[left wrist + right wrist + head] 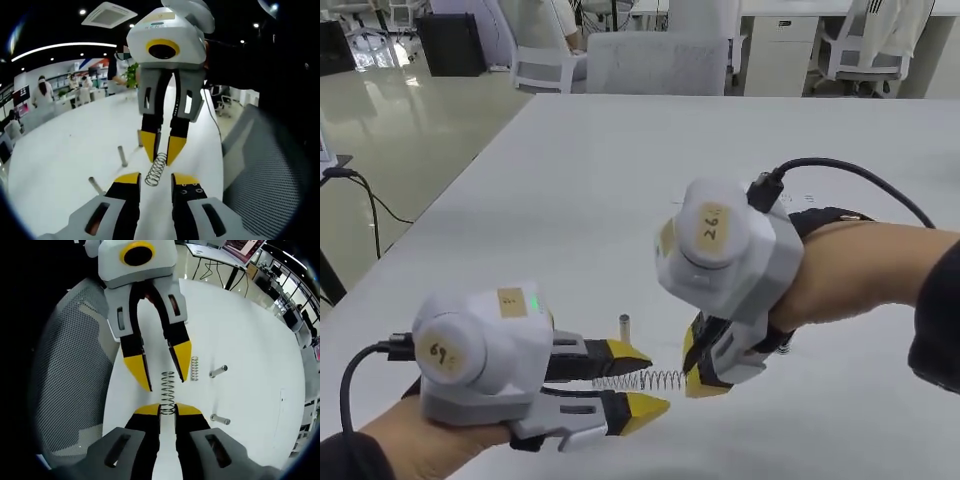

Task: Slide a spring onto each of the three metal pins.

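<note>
Head view downward, gripper views opposed, close, sharing spring (156, 169)

Bright, even overhead light: ceiling spots (82, 11) and light strip (60, 47) in left gripper view. Soft, faint shadows on the white table (620, 170). Glare on the glossy floor (380, 100), head view. Gripper views: heavy fisheye bending at edges; spring (168, 390) coils sharp, background slightly soft.

A white workbench (620, 180), grey chair (655, 62) behind, mesh chair (270, 170) beside.
</note>
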Demonstrator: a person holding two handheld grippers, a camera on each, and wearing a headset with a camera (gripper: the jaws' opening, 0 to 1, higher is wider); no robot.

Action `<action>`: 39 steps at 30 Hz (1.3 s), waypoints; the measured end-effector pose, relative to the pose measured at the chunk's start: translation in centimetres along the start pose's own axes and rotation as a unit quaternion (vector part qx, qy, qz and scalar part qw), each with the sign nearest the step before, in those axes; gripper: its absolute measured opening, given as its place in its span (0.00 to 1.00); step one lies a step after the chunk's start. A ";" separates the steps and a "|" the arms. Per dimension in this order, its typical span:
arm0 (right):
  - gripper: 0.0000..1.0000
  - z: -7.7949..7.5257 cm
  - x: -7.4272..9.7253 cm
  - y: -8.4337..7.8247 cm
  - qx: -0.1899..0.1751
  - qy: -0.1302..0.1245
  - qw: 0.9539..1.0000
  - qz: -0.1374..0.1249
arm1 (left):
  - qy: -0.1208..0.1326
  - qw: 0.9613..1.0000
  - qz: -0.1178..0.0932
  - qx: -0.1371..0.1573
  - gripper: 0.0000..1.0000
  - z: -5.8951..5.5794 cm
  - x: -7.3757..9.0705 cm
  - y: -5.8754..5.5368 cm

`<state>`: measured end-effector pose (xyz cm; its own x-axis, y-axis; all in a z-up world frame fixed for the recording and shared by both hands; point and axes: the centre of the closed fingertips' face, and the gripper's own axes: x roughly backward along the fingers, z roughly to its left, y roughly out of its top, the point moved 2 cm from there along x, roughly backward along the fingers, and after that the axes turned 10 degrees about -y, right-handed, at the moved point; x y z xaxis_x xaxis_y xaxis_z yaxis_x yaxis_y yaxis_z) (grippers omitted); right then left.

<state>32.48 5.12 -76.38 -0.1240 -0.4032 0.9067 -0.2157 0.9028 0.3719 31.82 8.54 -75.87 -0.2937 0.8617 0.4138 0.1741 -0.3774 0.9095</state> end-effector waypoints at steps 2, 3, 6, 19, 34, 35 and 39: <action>0.07 0.0 0.0 0.0 0.003 0.000 1.000 -0.001 | -0.002 1.000 0.001 -0.003 0.14 -0.1 0.0 0.0; 0.07 0.0 0.1 0.0 0.003 0.000 1.000 -0.001 | -0.004 1.000 0.002 -0.003 0.13 -0.2 -0.1 0.0; 0.07 0.1 0.2 0.0 0.007 0.001 1.000 -0.002 | -0.006 1.000 0.001 -0.004 0.11 -0.3 -0.1 0.0; 0.07 0.4 0.8 -0.1 0.015 0.010 1.000 -0.005 | -0.013 1.000 0.004 -0.013 0.04 -0.6 -0.3 -0.1; 0.07 0.3 2.3 1.3 0.021 -0.001 1.000 -0.022 | -0.012 1.000 0.009 -0.012 0.03 -0.5 -0.3 -0.3; 0.07 0.3 2.4 1.5 0.021 -0.001 0.999 -0.024 | -0.012 1.000 0.010 -0.012 0.03 -0.5 -0.3 -0.4; 0.07 0.3 2.8 2.2 0.021 0.000 0.999 -0.037 | -0.013 1.000 0.014 -0.014 0.03 -0.5 -0.4 -0.5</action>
<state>31.32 5.97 -73.10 -0.1070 -0.4679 0.8773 -0.2645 0.8639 0.4285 31.36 8.21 -76.43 -0.2639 0.8596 0.4375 0.1550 -0.4099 0.8989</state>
